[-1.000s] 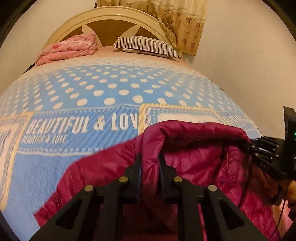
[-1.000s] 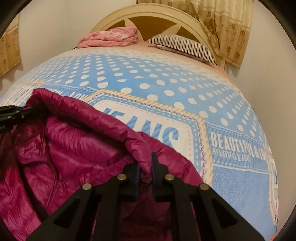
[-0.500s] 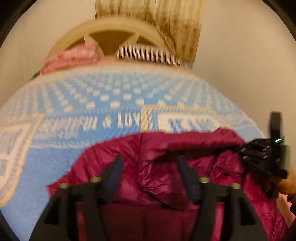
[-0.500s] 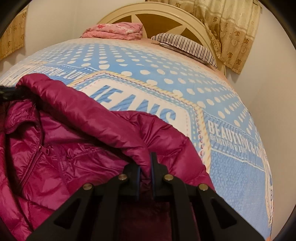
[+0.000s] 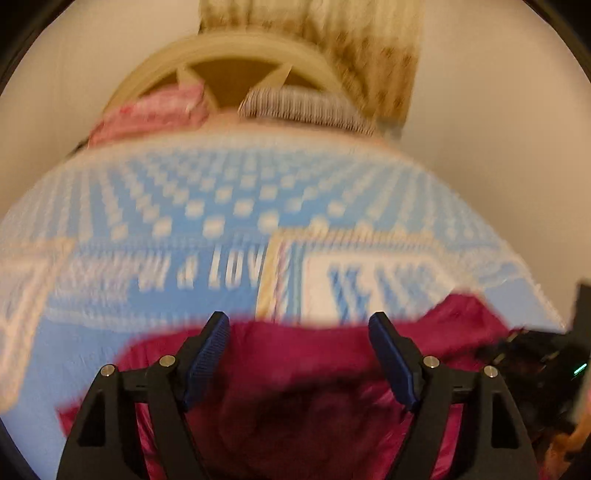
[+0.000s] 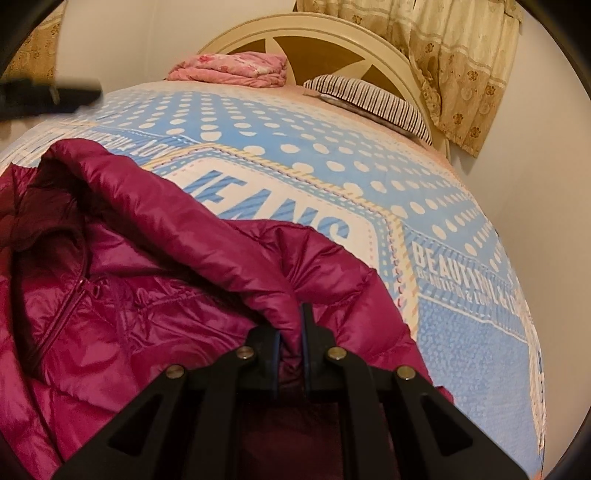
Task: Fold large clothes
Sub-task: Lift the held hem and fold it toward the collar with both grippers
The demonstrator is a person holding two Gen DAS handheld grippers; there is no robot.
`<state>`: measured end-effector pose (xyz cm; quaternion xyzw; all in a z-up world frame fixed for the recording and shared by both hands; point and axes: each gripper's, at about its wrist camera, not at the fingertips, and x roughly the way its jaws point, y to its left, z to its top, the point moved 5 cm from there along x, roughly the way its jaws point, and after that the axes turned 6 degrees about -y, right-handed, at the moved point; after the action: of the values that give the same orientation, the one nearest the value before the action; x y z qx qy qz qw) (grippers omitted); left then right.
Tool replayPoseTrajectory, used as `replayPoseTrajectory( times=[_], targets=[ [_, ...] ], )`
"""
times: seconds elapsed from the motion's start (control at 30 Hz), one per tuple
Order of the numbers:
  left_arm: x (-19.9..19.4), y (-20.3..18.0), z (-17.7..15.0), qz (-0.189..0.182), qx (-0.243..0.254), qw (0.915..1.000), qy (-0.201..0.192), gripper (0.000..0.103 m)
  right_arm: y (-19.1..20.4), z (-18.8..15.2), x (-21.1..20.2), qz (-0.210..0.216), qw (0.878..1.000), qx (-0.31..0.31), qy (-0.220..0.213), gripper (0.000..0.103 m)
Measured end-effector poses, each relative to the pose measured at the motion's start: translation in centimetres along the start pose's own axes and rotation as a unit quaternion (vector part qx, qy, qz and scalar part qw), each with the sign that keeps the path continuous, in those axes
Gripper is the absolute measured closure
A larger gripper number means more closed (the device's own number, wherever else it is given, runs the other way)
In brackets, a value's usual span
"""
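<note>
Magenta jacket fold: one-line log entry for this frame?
phase: fold in progress | left gripper: jaws opening, clear of magenta jacket | right gripper: shut on jacket edge | surface: bed

From my feed it's a bedroom: a bed (image 6: 461,332) with a blue polka-dot cover, cream arched headboard (image 6: 332,27), striped pillow (image 6: 369,99), folded pink blanket (image 6: 232,68), yellowish patterned curtains (image 6: 461,55), plain pale walls (image 6: 546,192), warm indoor light.
</note>
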<state>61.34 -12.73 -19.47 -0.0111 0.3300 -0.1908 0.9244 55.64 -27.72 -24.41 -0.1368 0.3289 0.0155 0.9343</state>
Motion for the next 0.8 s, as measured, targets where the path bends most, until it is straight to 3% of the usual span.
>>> replayPoseTrajectory(
  times=[0.07,0.17,0.3,0.5,0.6,0.7,0.8],
  targets=[
    [0.9,0.7,-2.1,0.002,-0.006,0.9998,0.021,0.025,-0.1,-0.1,-0.1,0.002,1.0,-0.001,-0.001,0.093],
    [0.9,1.2,-3.0,-0.004,-0.018,0.9997,0.019,0.025,-0.1,-0.1,-0.6,0.011,1.0,0.0,-0.004,0.092],
    [1.1,1.3,-3.0,-0.003,-0.016,0.9996,0.024,0.025,-0.4,-0.3,-2.1,0.027,0.999,0.021,-0.002,0.08],
    [0.7,0.6,-3.6,-0.005,-0.007,0.9996,0.027,0.025,-1.5,2.0,-5.9,0.048,0.993,0.104,-0.042,0.076],
    [0.8,0.3,-3.7,-0.002,-0.002,0.9996,0.027,0.025,-1.0,4.5,-4.8,0.066,0.985,0.157,-0.034,0.076],
    [0.0,0.4,-3.2,-0.003,-0.006,0.9997,0.023,0.025,0.4,5.9,-2.5,0.065,0.984,0.164,-0.02,0.075],
    [-3.0,0.1,-0.6,-0.016,-0.012,0.9994,-0.027,0.025,1.9,5.6,-0.5,0.065,0.986,0.155,0.002,0.075]
  ],
)
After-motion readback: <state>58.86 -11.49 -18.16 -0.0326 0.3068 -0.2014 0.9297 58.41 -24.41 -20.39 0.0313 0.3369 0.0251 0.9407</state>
